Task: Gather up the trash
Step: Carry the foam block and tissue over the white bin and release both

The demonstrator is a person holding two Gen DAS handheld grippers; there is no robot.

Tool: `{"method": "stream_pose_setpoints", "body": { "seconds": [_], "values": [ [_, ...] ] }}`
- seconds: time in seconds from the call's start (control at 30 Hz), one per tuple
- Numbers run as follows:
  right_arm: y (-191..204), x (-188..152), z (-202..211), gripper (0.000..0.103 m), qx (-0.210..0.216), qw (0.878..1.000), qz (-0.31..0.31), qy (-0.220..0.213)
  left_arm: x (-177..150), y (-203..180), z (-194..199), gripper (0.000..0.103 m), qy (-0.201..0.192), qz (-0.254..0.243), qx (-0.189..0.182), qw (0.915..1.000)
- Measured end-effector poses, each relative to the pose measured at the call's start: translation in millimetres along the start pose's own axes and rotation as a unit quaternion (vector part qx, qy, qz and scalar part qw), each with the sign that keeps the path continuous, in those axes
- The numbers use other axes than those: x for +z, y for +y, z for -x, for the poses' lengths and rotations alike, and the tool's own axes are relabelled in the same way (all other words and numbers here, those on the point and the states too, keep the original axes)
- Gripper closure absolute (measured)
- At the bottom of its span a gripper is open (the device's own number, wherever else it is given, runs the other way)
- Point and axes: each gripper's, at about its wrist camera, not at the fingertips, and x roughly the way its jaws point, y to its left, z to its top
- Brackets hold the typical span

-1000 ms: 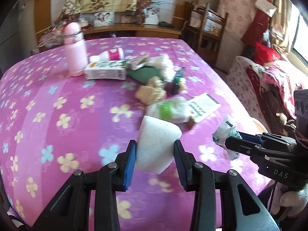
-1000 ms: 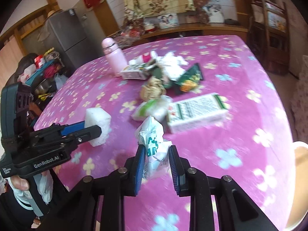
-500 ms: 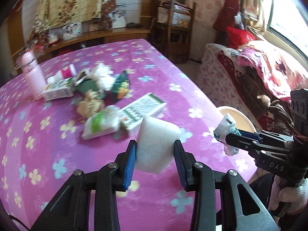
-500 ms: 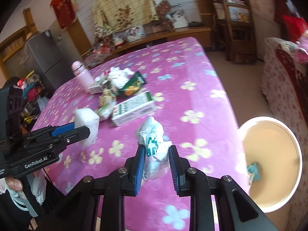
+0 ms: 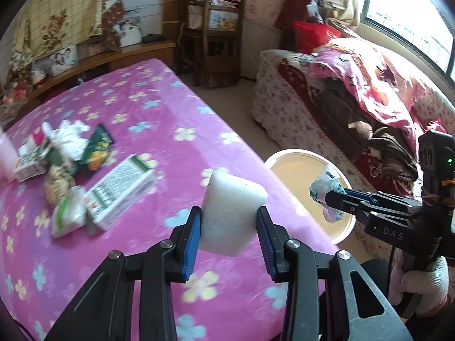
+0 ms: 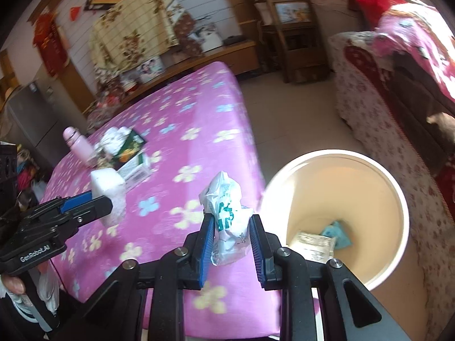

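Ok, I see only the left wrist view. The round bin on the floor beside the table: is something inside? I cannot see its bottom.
Observer: Yes. In the right wrist view the bin has a blue packet and a pale printed packet lying at its bottom.
Operator: And the right hand-held gripper, does it hold its wrapper well?
Observer: Seen from behind, the right hand-held gripper has a blue pad pressed on each side of the white-and-green wrapper.
Operator: What is the pink thing at my left edge?
Observer: A pink bottle, standing upright on the tablecloth next to the trash pile.
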Motion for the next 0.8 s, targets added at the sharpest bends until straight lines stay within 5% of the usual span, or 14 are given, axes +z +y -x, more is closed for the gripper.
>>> {"method": "stream_pose_setpoints", "body": {
  "seconds": [0.43, 0.8],
  "values": [
    [-76.6, -6.0, -0.7, 0.075, -0.054, 0.996, -0.064, 0.009, 28.9, -60.4, -50.5, 0.062, 0.020, -0.011, -0.069, 0.9973],
    [-113.8, -5.8, -5.3, 0.074, -0.078, 0.992, -0.100, 0.014, 33.1, -85.7, -78.6, 0.058, 0.023, -0.015, -0.087, 0.9959]
  ]
}}
